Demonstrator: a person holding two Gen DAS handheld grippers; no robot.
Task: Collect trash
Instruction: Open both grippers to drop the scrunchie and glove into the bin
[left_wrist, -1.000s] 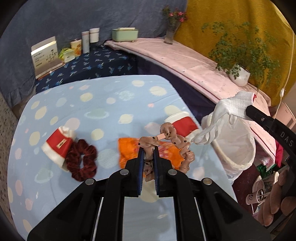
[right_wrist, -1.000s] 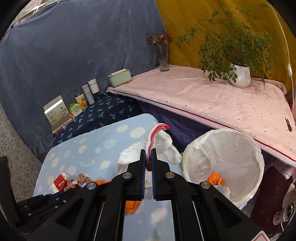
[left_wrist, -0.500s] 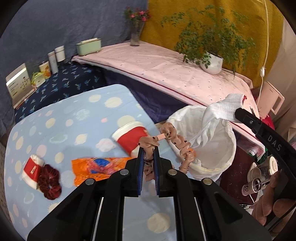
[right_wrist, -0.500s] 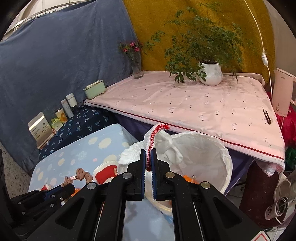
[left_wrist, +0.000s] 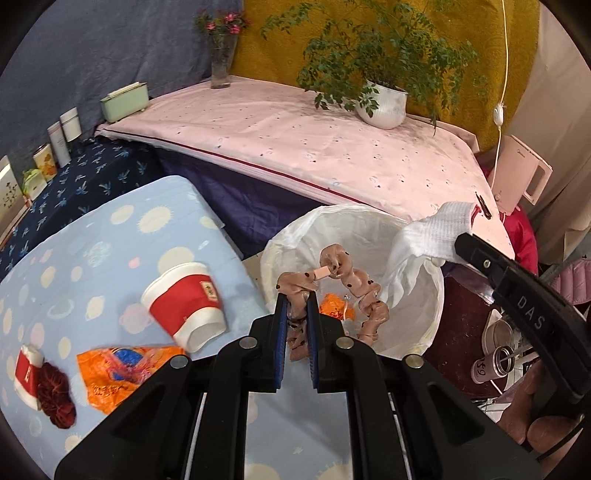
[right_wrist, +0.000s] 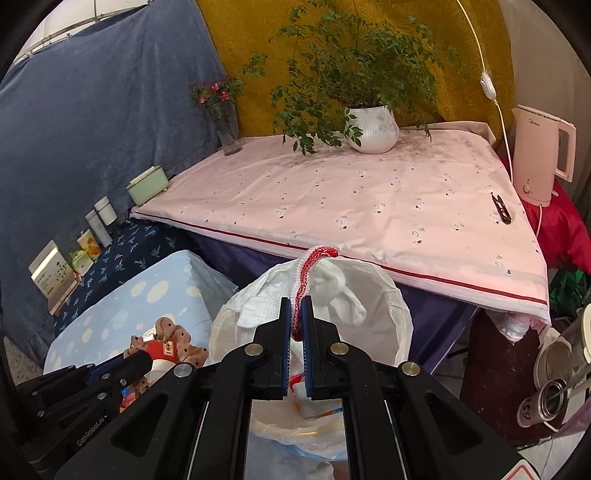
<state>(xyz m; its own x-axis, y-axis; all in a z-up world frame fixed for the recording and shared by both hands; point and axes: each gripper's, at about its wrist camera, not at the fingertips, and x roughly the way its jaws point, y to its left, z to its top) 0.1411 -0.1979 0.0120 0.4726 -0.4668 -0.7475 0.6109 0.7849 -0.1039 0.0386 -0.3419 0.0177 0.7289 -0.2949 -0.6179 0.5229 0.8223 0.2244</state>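
Observation:
My left gripper (left_wrist: 295, 306) is shut on a tan dotted scrunchie (left_wrist: 354, 284) and holds it over the white-lined trash bin (left_wrist: 280, 243). My right gripper (right_wrist: 295, 314) is shut on a white glove with a red cuff (right_wrist: 317, 280), held above the same bin (right_wrist: 399, 306); the glove also shows in the left wrist view (left_wrist: 428, 232). An orange wrapper (left_wrist: 334, 308) lies inside the bin. On the blue spotted table (left_wrist: 110, 236) lie a red-and-white paper cup (left_wrist: 184, 299), an orange snack wrapper (left_wrist: 118, 373), a second small cup (left_wrist: 26, 369) and a dark red scrunchie (left_wrist: 55, 395).
A pink-covered table (right_wrist: 369, 206) with a potted plant (right_wrist: 373, 125), flower vase (right_wrist: 229, 129) and pink kettle (right_wrist: 539, 155) stands behind the bin. Tins and a green box (right_wrist: 146, 184) line the back left. Cans (left_wrist: 498, 363) sit low at the right.
Both grippers have swung right from over the table to above the bin, carrying the scrunchie and the glove. The items on the table have not moved.

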